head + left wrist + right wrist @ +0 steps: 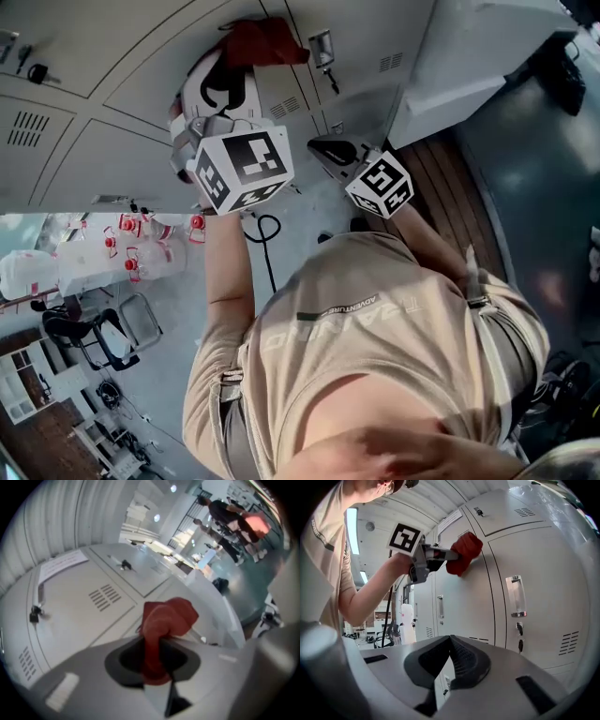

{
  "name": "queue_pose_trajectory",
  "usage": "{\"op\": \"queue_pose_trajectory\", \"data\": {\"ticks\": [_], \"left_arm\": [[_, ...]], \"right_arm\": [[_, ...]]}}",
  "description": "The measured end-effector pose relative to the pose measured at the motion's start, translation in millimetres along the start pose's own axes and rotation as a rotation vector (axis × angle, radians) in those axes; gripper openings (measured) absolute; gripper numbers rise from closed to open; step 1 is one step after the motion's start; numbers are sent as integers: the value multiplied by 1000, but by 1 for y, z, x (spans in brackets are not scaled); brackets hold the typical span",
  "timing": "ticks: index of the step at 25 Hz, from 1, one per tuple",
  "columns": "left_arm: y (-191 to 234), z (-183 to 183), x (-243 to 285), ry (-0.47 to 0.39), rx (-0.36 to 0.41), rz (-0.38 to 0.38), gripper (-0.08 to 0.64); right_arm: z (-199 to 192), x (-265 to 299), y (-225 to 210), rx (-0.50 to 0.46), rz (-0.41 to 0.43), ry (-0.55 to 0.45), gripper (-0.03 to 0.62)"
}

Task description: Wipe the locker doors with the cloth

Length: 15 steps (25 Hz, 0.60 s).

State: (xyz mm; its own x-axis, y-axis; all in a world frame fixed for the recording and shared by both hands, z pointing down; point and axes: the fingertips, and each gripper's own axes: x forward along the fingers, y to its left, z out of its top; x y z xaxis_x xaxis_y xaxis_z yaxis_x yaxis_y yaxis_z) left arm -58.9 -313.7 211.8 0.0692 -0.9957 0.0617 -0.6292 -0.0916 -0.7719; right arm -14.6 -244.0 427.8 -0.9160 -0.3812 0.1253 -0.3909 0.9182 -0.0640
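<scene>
Head view: the left gripper [234,70] was up against the grey locker doors [112,150], a red cloth [261,42] bunched at its tip and lying on a door panel. The right gripper [323,148] hung lower, close to the doors and apart from the cloth, above the person's beige shirt [375,319].

Left gripper view: the jaws were clamped shut on the cloth [161,625]. Its long axis ran straight out from the jaws toward the door, the narrow twisted part pinched between them and the loose, fuller end pointing away, against the panel just past the vent slots [105,597] and beside a door seam.

Right gripper view: the right gripper [450,660] had its jaws closed together with nothing between them, pointing at the locker doors [464,602]. Higher up, the left gripper [443,554] pressed the cloth [464,550] onto a door, high on it and right by that door's vertical edge. A door handle [515,595] sat on the neighbouring door, well apart from the cloth.
</scene>
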Motion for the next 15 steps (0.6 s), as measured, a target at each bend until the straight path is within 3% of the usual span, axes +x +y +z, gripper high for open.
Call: {"op": "queue_pose_trajectory", "data": {"ticks": [4, 8, 15], "left_arm": [[40, 40, 6, -73, 31, 84, 80], [54, 61, 15, -105, 54, 119, 80], [37, 41, 40, -64, 86, 107, 80]], "right_arm": [[12, 3, -7, -35, 7, -15, 14], [15, 1, -15, -38, -3, -17, 14], [18, -3, -30, -33, -27, -26, 14]]}}
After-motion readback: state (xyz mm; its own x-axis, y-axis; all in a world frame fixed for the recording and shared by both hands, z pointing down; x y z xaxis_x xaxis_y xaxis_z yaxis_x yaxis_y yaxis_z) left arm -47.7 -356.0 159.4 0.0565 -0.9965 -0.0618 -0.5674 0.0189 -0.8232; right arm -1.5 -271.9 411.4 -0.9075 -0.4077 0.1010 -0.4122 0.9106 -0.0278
